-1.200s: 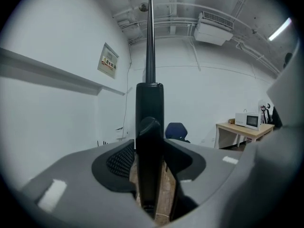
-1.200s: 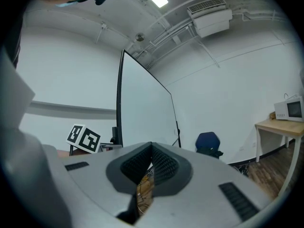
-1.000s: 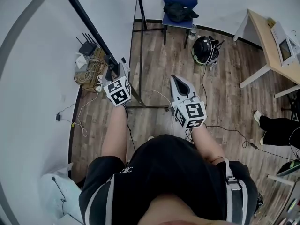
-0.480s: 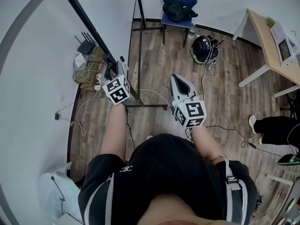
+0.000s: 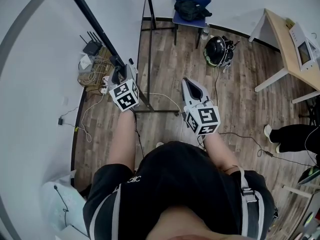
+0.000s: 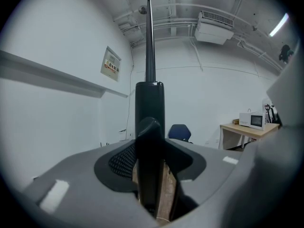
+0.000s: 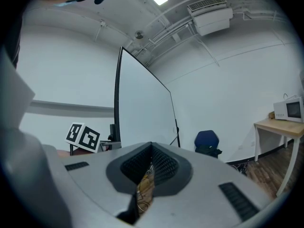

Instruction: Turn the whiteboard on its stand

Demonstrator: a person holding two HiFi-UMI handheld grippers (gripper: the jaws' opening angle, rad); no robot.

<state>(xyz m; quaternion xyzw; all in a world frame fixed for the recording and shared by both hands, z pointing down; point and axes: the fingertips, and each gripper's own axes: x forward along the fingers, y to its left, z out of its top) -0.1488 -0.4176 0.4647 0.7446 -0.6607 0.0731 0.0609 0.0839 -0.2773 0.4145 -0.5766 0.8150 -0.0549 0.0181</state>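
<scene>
From the head view the whiteboard [image 5: 90, 16] shows edge-on as a black bar running diagonally to my left gripper [image 5: 120, 74]. That gripper is shut on the board's black side frame [image 6: 150, 108], which fills the gap between its jaws and rises straight up in the left gripper view. The stand's black post and floor bar [image 5: 149, 44] sit just right of it. My right gripper [image 5: 189, 85] hangs over the wood floor, apart from the board, shut with nothing between its jaws [image 7: 151, 148]. Its view shows the board's white face [image 7: 142, 108] and the left gripper's marker cube [image 7: 83, 136].
A blue chair with a black bag [image 5: 191, 4] stands behind the stand, with a black helmet-like object [image 5: 217, 51] beside it. A wooden table [image 5: 282, 39] carries a microwave [image 5: 306, 49]. A router and tangled cables [image 5: 92, 59] lie by the wall. Another person's legs [image 5: 295, 134] are at the right.
Both grippers hold nearly the same places. The other person's foot at the right edge has shifted slightly.
</scene>
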